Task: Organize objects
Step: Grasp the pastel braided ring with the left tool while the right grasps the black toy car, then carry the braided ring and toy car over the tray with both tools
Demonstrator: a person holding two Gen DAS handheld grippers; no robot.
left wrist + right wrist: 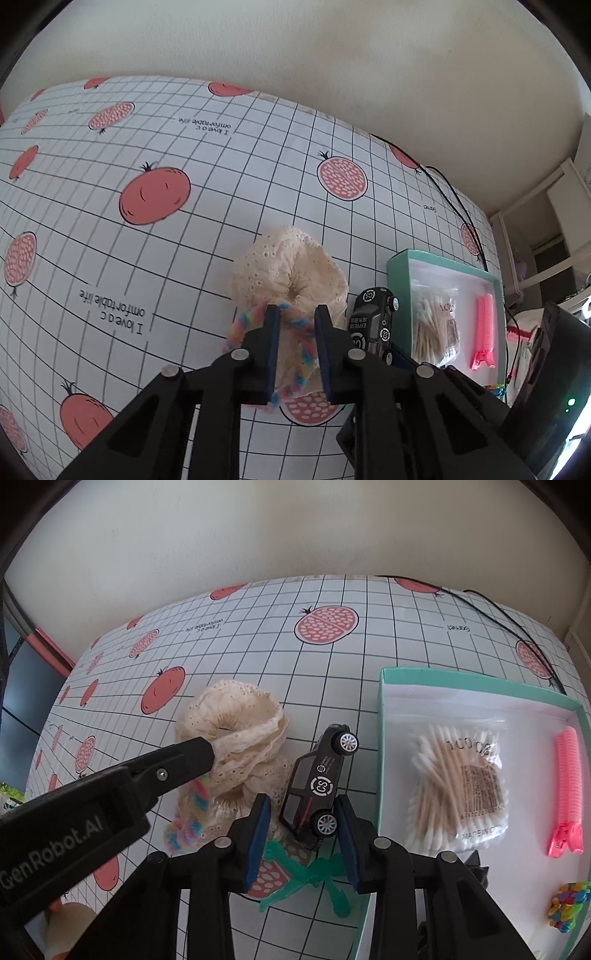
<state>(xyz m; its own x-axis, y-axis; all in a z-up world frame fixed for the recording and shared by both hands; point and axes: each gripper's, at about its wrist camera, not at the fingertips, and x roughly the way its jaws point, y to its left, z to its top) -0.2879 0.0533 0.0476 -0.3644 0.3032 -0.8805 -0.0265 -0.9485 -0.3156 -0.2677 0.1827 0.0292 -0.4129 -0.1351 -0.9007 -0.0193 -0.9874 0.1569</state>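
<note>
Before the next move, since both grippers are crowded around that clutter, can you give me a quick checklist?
1. Left gripper at the cream lace scrunchie: ok; firm grip: cannot tell.
2. Right gripper open: ok.
3. Black toy car lies on its side between the right fingers, not pinched: ok.
4. Teal box has bare floor left: ok.
5. Rainbow cord tangled with the scrunchie: cannot tell.
6. Green plastic figure under the right gripper, could snag: not ok.

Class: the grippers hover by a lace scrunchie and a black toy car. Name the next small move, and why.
Probably shut the right gripper on the toy car: its open jaws already flank the car, which lies outside the teal box. The left gripper straddles the lace scrunchie.
</note>
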